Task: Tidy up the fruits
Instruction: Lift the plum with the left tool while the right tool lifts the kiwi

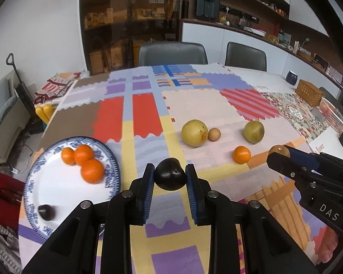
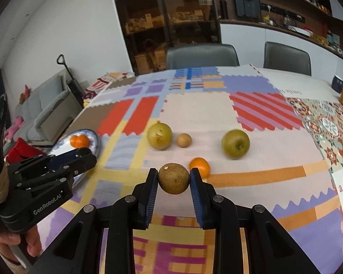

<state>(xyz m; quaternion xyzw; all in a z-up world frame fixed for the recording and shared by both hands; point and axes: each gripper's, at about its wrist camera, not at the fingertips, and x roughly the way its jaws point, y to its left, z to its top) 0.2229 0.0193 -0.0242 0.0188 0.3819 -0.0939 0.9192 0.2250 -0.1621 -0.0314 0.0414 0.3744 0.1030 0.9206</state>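
Observation:
My left gripper (image 1: 170, 177) is shut on a dark purple-black fruit (image 1: 170, 178), held above the patterned cloth just right of the blue-and-white plate (image 1: 57, 196). The plate holds three oranges (image 1: 83, 159) and another dark fruit (image 1: 46, 212). My right gripper (image 2: 173, 180) is shut on a brown speckled round fruit (image 2: 173, 178); it shows in the left wrist view (image 1: 279, 151) too. On the cloth lie a yellow-green pear (image 1: 194, 133), a small brown fruit (image 1: 214, 134), a green apple (image 1: 253, 131) and an orange (image 1: 241, 154).
The table is covered with a patchwork cloth (image 1: 205, 105). A wicker basket (image 1: 309, 92), a dark jar (image 1: 292, 77) and a pink rack (image 1: 333, 114) stand at the far right. Two grey chairs (image 1: 172, 53) stand behind the table. A sofa (image 2: 45, 111) is left.

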